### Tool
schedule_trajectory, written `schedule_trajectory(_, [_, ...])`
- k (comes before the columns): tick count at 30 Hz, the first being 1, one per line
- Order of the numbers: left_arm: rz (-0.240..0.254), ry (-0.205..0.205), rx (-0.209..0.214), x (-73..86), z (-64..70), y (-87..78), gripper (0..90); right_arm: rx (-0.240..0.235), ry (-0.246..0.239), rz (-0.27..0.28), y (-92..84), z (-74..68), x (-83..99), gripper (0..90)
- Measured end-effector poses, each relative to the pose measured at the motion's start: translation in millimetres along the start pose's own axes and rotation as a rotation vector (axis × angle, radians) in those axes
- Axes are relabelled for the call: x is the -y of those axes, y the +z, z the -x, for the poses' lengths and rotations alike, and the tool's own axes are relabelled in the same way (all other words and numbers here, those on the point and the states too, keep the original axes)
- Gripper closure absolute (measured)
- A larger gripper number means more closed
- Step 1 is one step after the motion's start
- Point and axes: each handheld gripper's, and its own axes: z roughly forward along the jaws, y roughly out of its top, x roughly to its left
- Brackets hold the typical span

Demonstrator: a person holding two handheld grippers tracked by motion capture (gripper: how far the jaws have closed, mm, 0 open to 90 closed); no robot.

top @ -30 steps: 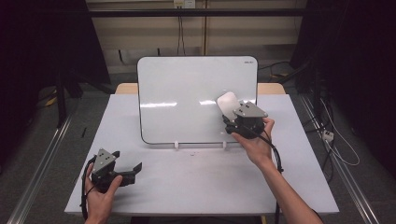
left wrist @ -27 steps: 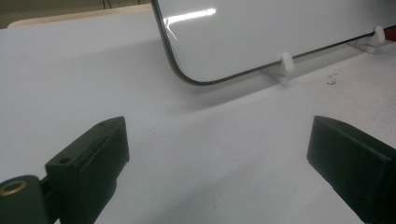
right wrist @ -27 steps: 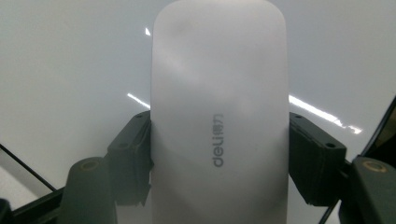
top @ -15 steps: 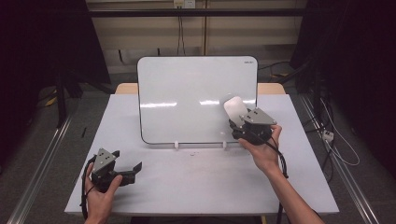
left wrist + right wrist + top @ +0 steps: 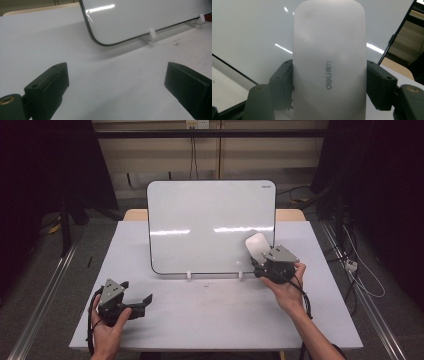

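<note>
Jaws around pale, rounded "deli" eraser [image 5: 329, 65]

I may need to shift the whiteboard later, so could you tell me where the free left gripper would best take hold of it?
Probably the whiteboard's left edge, above its rounded lower corner, approached from the left. The board is a thin panel standing nearly upright on two small white feet, so open fingers can straddle that edge. The left gripper is open and nearest that side.

Black tool [image 5: 142, 300] — grey three-cornered plate

Whiteboard eraser's [image 5: 329, 62] lower end cut off at right gripper view's bottom edge
</note>
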Motion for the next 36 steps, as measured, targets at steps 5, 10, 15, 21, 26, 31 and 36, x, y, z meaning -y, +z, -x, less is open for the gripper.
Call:
schedule_trajectory(5, [0.005, 0.006, -0.001, -0.6, 1.6, -1.0, 5.5, 0.007, 0.003, -0.011, 3.4, 0.9, 4.4, 31.4])
schedule_trajectory(10, [0.003, 0.006, 0.001, -0.7, 2.2, -0.8, 5.5, 0.01, -0.005, -0.017, 7.4, 0.0, 4.9, 31.4])
schedule_trajectory(15, [0.005, 0.008, 0.006, -0.6, 2.8, 0.1, 5.5, 0.017, -0.022, -0.026, 13.7, -0.6, 5.7, 31.5])
schedule_trajectory(21, [0.001, 0.008, 0.004, -0.9, 2.5, 0.5, 5.5, 0.027, -0.032, -0.044, 23.3, -0.5, 5.8, 31.4])
schedule_trajectory(26, [-0.003, 0.013, 0.001, -1.0, 2.1, 0.6, 5.5, 0.048, -0.052, -0.05, 26.0, -2.7, 5.2, 31.4])
schedule_trajectory(31, [0.0, 0.012, 0.002, -1.1, 2.9, 0.3, 5.5, 0.057, -0.055, -0.058, 26.4, -4.1, 4.7, 31.3])
schedule_trajectory(36, [0.001, 0.013, 0.002, -1.6, 3.0, 0.6, 5.5, 0.055, -0.054, -0.069, 27.0, -4.2, 4.0, 31.0])
